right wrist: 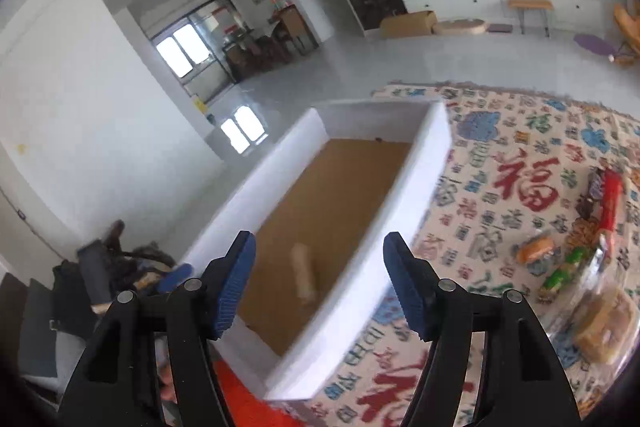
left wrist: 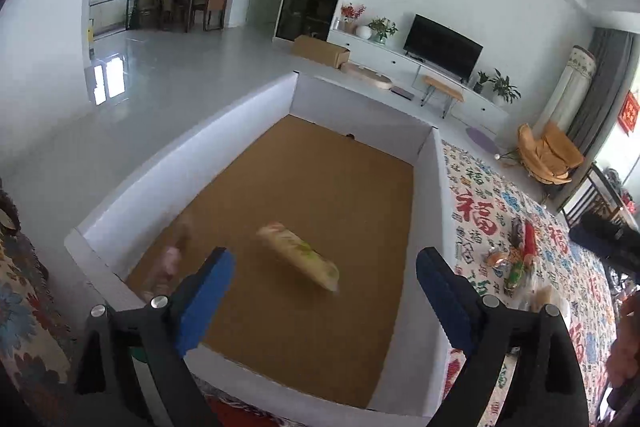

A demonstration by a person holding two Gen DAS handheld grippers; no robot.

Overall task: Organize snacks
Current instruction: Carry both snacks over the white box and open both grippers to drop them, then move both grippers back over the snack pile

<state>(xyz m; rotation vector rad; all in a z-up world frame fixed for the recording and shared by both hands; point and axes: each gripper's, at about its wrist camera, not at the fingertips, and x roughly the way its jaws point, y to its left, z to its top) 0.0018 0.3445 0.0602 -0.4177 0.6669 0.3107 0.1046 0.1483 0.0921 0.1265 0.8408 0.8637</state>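
The left tongs (left wrist: pixel 325 279) hang released over the open white box (left wrist: pixel 184 163), their blue pads spread wide with nothing between them. Below them, inside the box, a long snack packet (left wrist: pixel 298 256) shows pale yellow-cream with green markings; it is blurred, lying diagonally over the brown cardboard floor of the box, and whether it touches the floor cannot be told. A second, pinkish-brown packet (left wrist: pixel 170 259) sits blurred against the box's left wall, partly behind the left pad.

The right tongs (right wrist: pixel 319 281) are also released, pads wide apart, empty, held above the near right wall of the box (right wrist: pixel 384 227). In this view one pale, elongated packet (right wrist: pixel 304 277) is a smear on the brown floor.

The box stands on a surface covered by a cloth (right wrist: pixel 500 155) printed with red, blue and green characters. To the right of the box, well apart from it, lies a pile of remaining snacks (right wrist: pixel 576 247): a red wrapper, an orange one, a green one, and a clear bag of brown pieces nearest the camera.
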